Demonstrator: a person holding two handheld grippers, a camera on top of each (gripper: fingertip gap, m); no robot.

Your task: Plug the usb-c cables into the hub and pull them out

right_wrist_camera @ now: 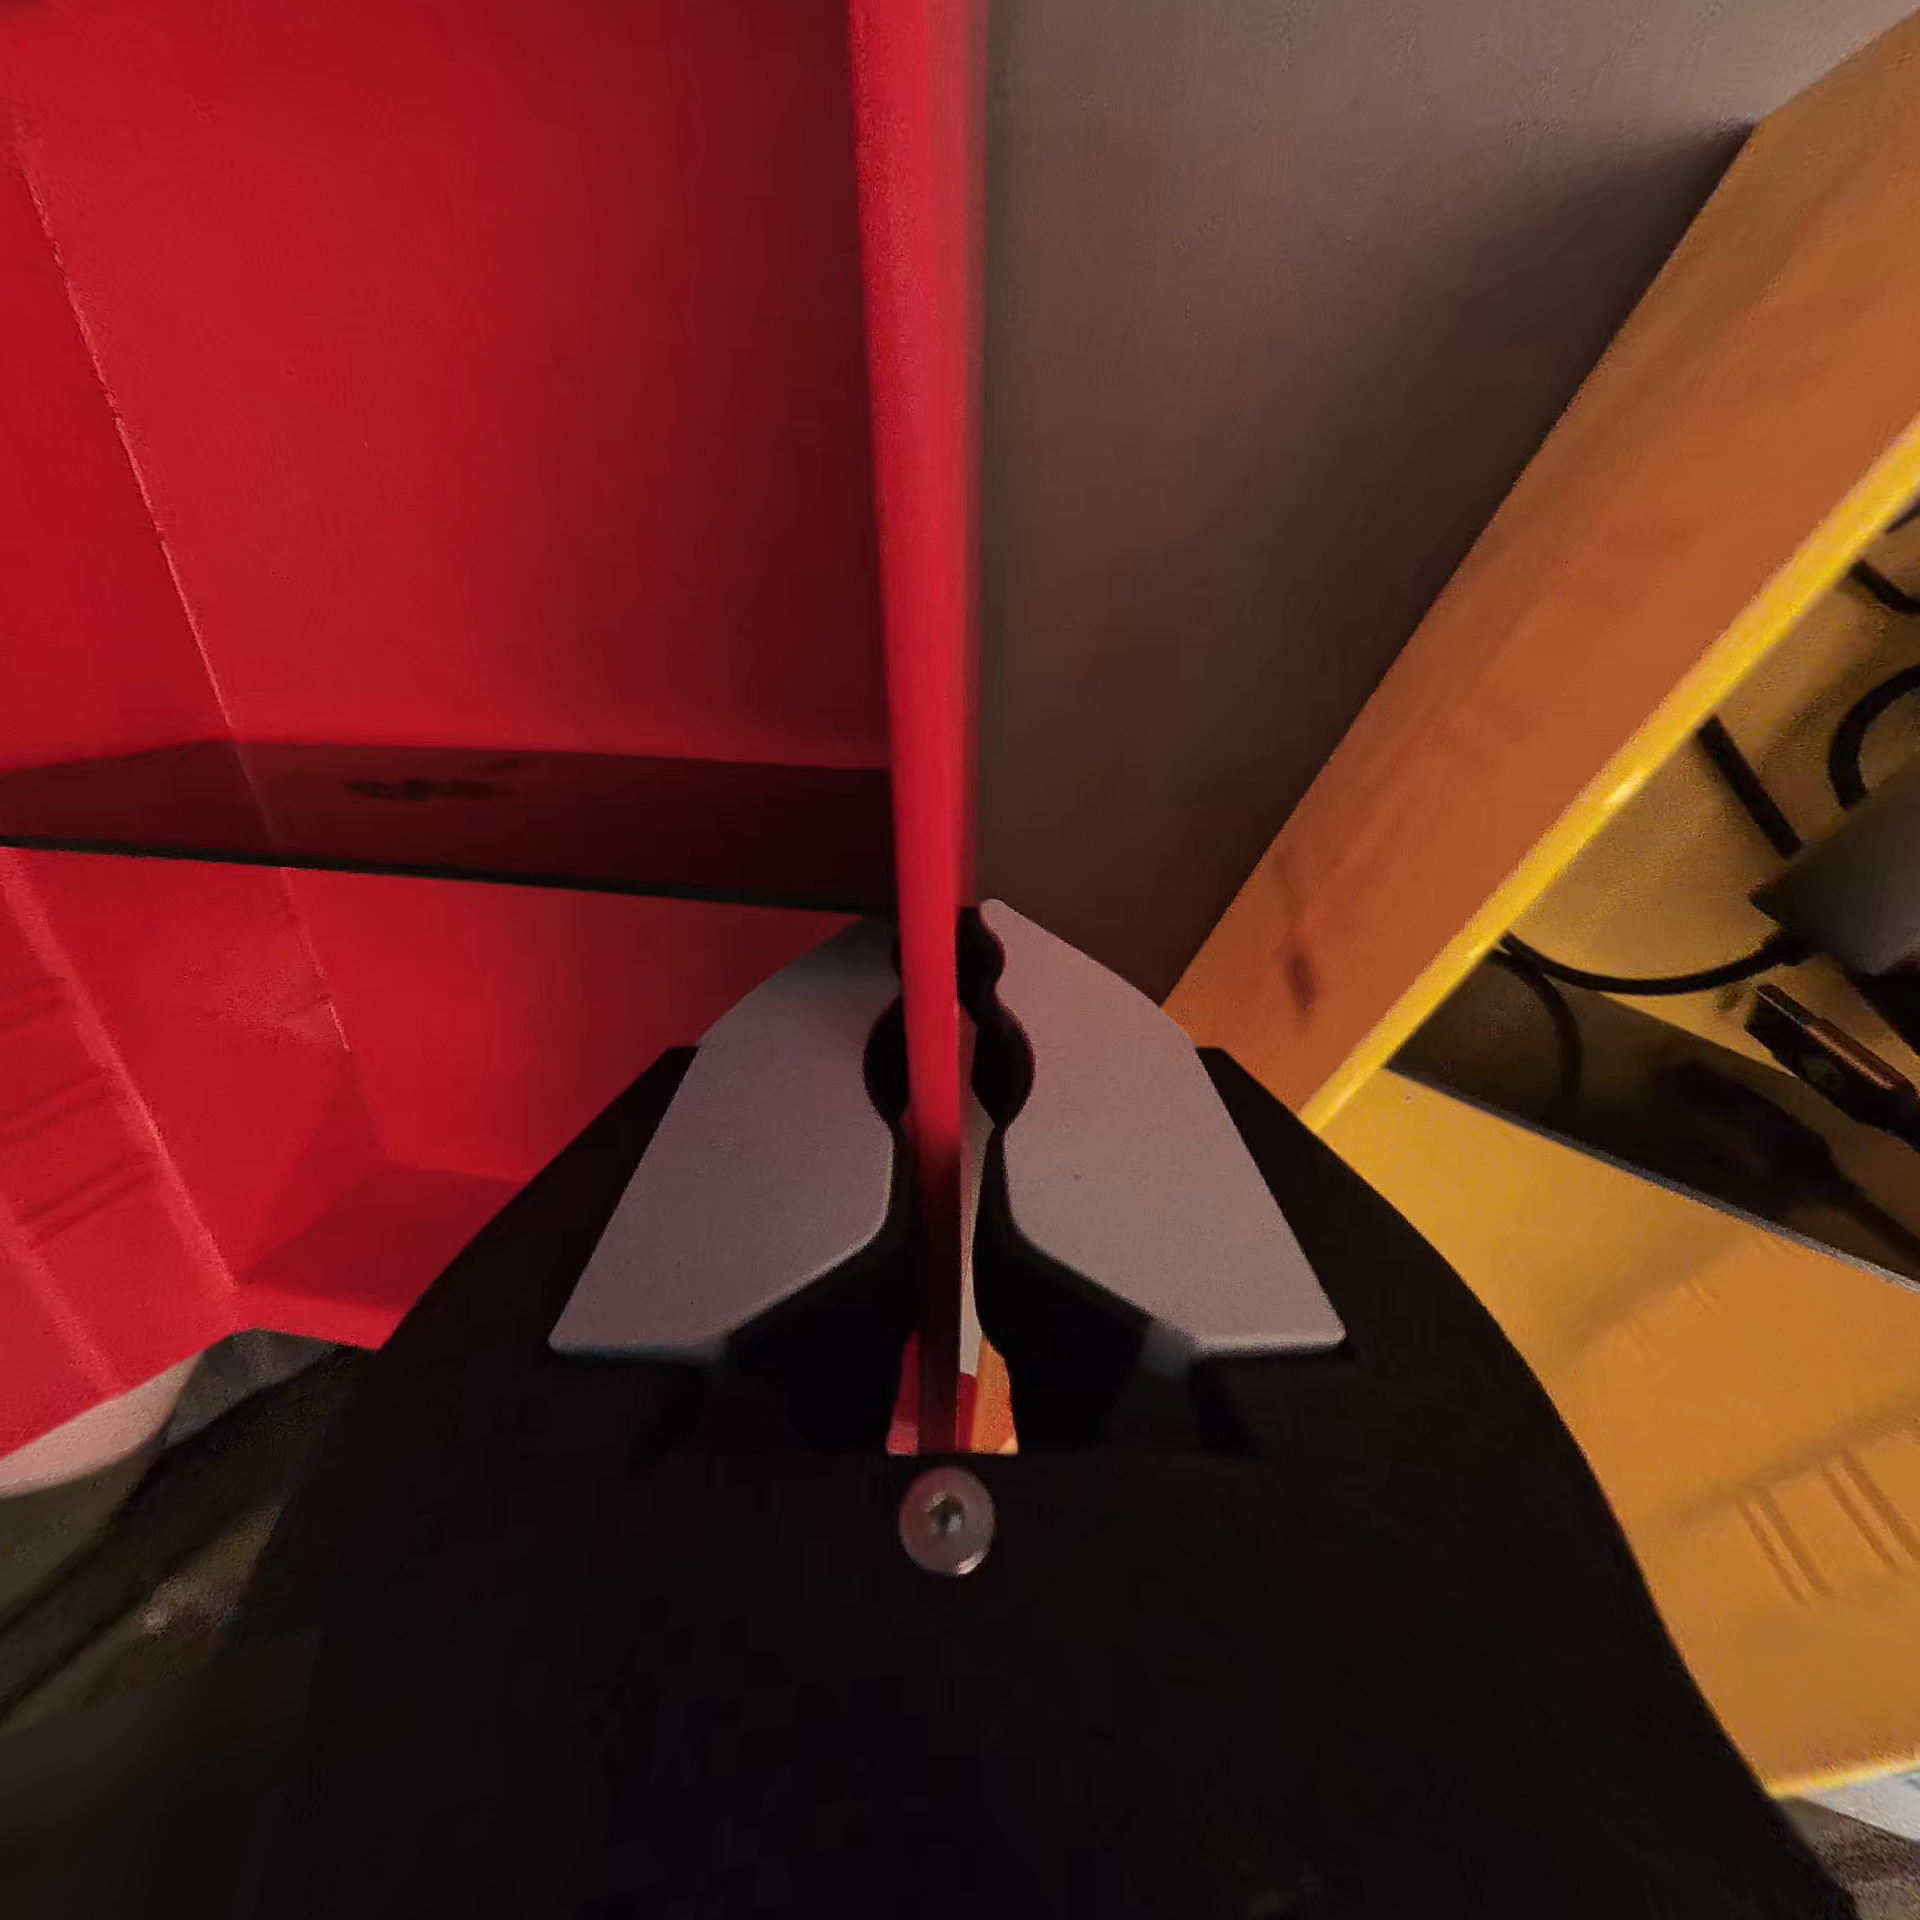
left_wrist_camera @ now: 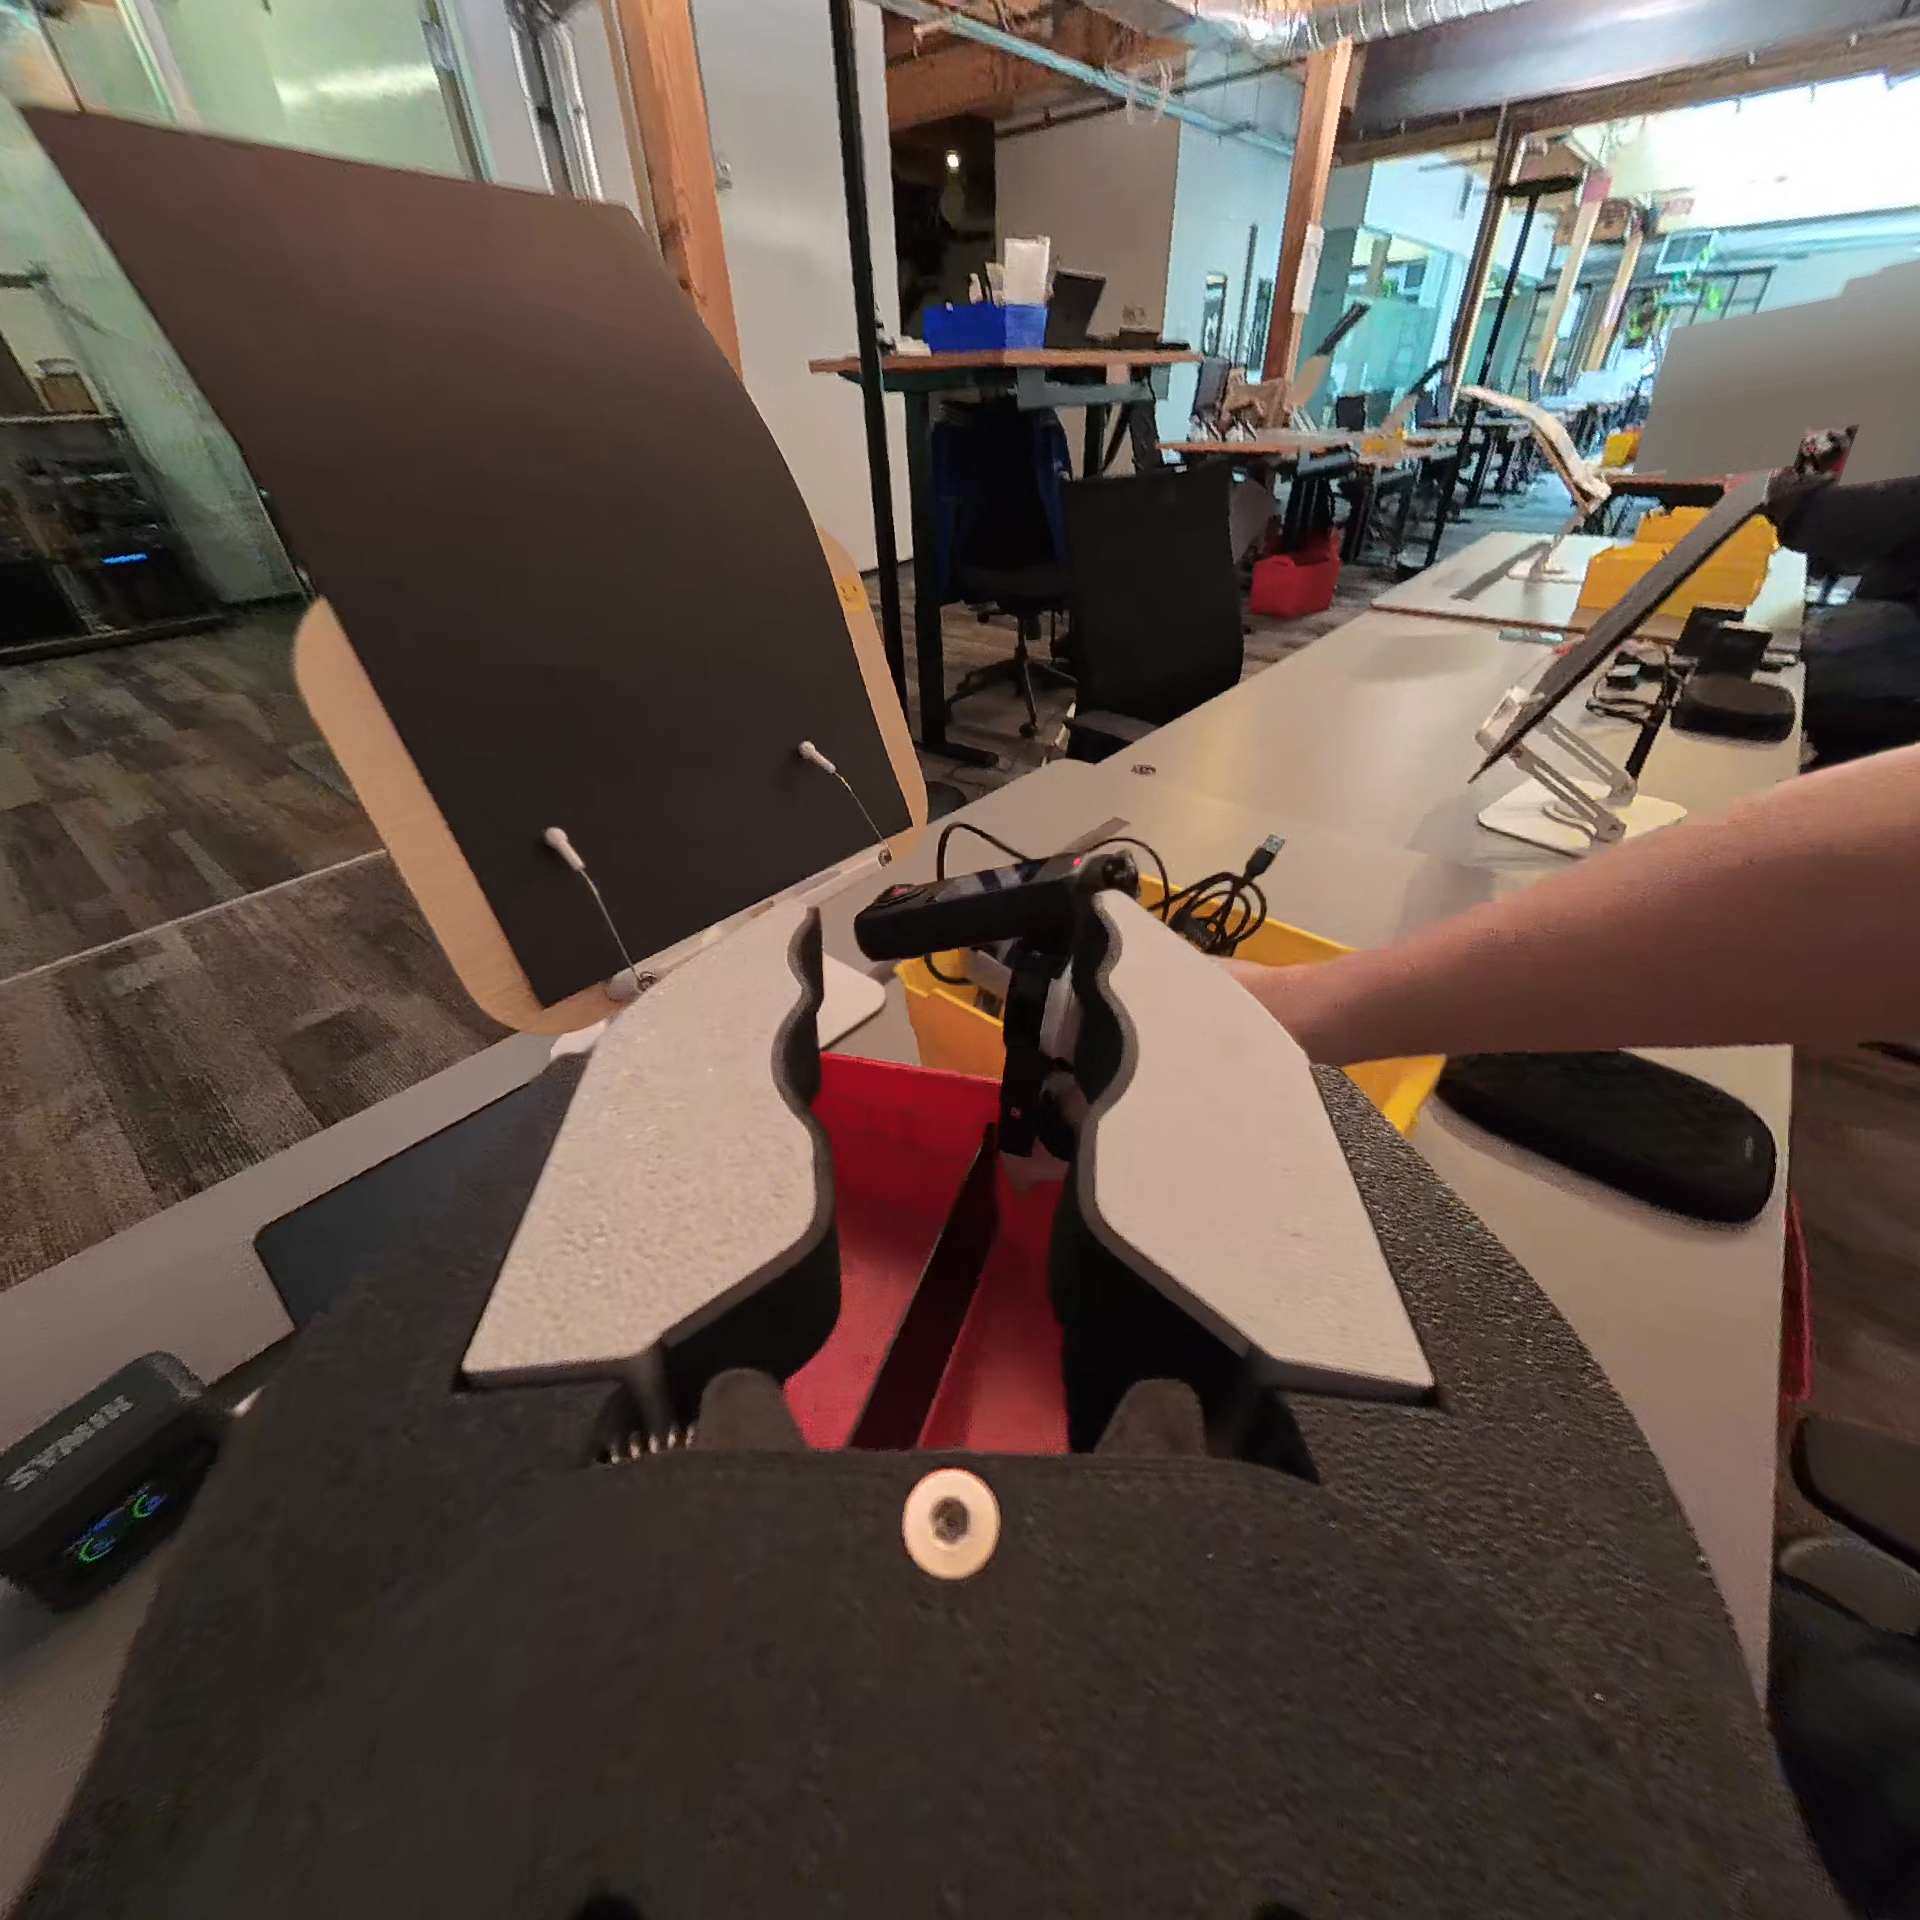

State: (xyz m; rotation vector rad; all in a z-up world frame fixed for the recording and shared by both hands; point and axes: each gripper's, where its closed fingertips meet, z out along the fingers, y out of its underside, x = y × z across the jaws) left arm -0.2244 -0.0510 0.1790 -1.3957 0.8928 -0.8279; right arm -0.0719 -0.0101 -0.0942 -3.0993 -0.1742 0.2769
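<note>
No cable is yet held and the hub cannot be made out, so the step in hand is judged to be setting up: a red bin (right_wrist_camera: 416, 416) is gripped by its wall. In the right wrist view, the right hand-held gripper (right_wrist_camera: 940, 1029) is seen nearly closed on that thin red wall, which runs from 6 to 12 o'clock between the grey fingers (right_wrist_camera: 1122, 1143). At 3 o'clock of it a yellow bin (right_wrist_camera: 1558, 623) is seen, with black cables (right_wrist_camera: 1621, 977) inside. In the left wrist view, the left hand-held gripper (left_wrist_camera: 951, 1029) is held open and empty above the red bin (left_wrist_camera: 894, 1164), whose black divider (left_wrist_camera: 935, 1299) shows between its fingers. Ahead, at 12 o'clock, the right hand-held gripper (left_wrist_camera: 1029, 1122) is pointed steeply down into the bin, with a bare forearm (left_wrist_camera: 1610, 935) reaching in from 3 o'clock across the yellow bin (left_wrist_camera: 1351, 1060), where the cables (left_wrist_camera: 1216, 894) are heaped. Next, the wall would probably need releasing and a cable plug picking from the yellow bin on the desk (left_wrist_camera: 1351, 748).
</note>
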